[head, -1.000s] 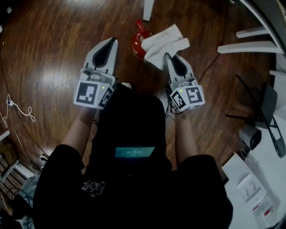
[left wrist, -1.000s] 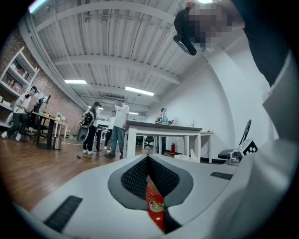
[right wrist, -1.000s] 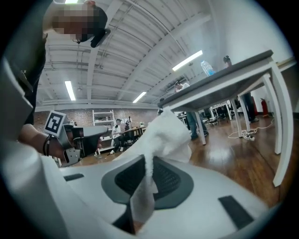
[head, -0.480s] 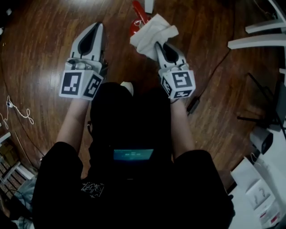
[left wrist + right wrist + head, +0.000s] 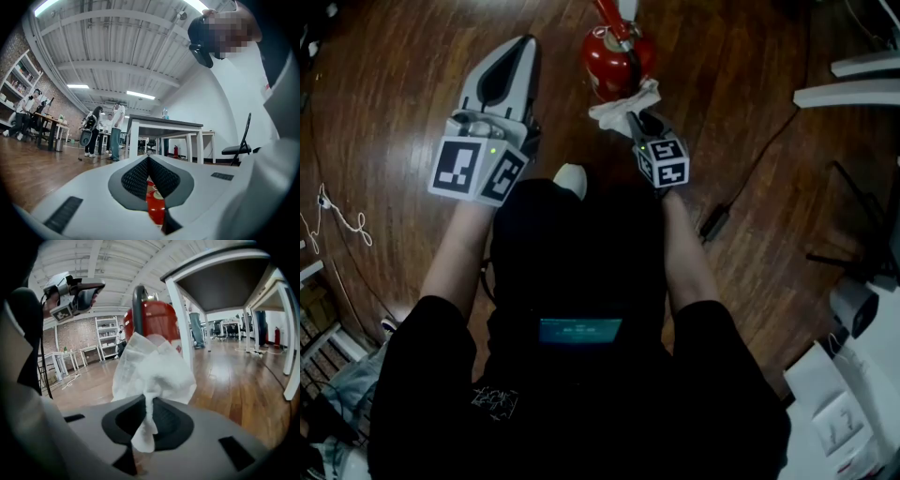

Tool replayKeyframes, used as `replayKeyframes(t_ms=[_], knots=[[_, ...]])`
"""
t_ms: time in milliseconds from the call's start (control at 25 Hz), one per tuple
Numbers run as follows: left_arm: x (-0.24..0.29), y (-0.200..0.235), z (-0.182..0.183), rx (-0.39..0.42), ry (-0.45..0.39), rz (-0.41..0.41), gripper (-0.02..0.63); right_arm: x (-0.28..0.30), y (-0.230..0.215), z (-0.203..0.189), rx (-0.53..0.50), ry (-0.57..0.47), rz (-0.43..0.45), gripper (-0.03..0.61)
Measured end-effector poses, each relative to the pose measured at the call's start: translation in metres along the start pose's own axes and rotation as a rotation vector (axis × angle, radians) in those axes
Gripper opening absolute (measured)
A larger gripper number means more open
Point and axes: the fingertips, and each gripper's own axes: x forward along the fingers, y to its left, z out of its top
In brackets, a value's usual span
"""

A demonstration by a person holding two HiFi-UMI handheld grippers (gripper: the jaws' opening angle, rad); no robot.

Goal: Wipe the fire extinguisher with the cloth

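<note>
Head view is looking steeply down at a wooden floor (image 5: 394, 103), and the red extinguisher (image 5: 614, 61) is standing upright on it at the top of the picture, black handle and hose pointing up. The right gripper (image 5: 636, 116) is reaching toward it, pinching a white cloth (image 5: 623, 101), and the bunched cloth is lying against the near side of the red body, looking as if it is touching. The left gripper (image 5: 523, 42) is hovering off to the left of the extinguisher, well apart from it, carrying nothing.

Right gripper view is confirming the grip: the jaws of the gripper (image 5: 149, 401) are clamping a twisted neck of cloth (image 5: 152, 373), with a tail hanging down between the pads and the rest fanning out in front. The extinguisher (image 5: 157, 319) is rising right behind the cloth, beside a white leg of a desk (image 5: 180, 319).

Left gripper view is showing that gripper (image 5: 148, 160) with its jaws pressing together and nothing between them; a strip of the red extinguisher (image 5: 154, 208) is peeking through the gap below the pads. Far behind, people (image 5: 103, 131) are standing near another desk (image 5: 164, 124).
</note>
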Motion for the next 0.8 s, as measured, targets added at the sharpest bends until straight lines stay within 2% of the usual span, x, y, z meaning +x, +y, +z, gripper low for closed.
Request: replayKeyframes(t_ms=[80, 160, 280, 360, 480, 560, 720, 800], knots=[[-0.003, 0.003, -0.002, -0.012, -0.002, 0.003, 0.002, 0.009, -0.008, -0.02, -0.015, 0.071, 0.006, 0.06], [-0.006, 0.008, -0.003, -0.019, -0.006, 0.009, 0.002, -0.003, -0.014, -0.011, -0.02, 0.054, 0.005, 0.058], [-0.009, 0.01, -0.004, -0.019, -0.017, 0.016, 0.002, -0.068, -0.012, 0.066, 0.024, -0.178, -0.019, 0.058], [-0.011, 0.013, -0.003, -0.017, -0.024, 0.026, 0.002, -0.113, 0.011, 0.128, 0.067, -0.344, -0.012, 0.058], [-0.016, 0.019, 0.0, -0.013, -0.031, 0.044, 0.002, -0.124, 0.054, 0.188, 0.086, -0.455, 0.002, 0.058], [-0.016, 0.021, 0.003, -0.007, -0.036, 0.052, 0.002, -0.099, 0.063, 0.197, 0.117, -0.459, -0.021, 0.058], [-0.015, 0.02, 0.006, 0.004, -0.046, 0.054, 0.002, -0.059, 0.057, 0.176, 0.143, -0.413, -0.111, 0.057], [-0.016, 0.022, 0.005, 0.015, -0.043, 0.054, 0.002, -0.049, 0.061, 0.162, 0.166, -0.39, -0.115, 0.057]])
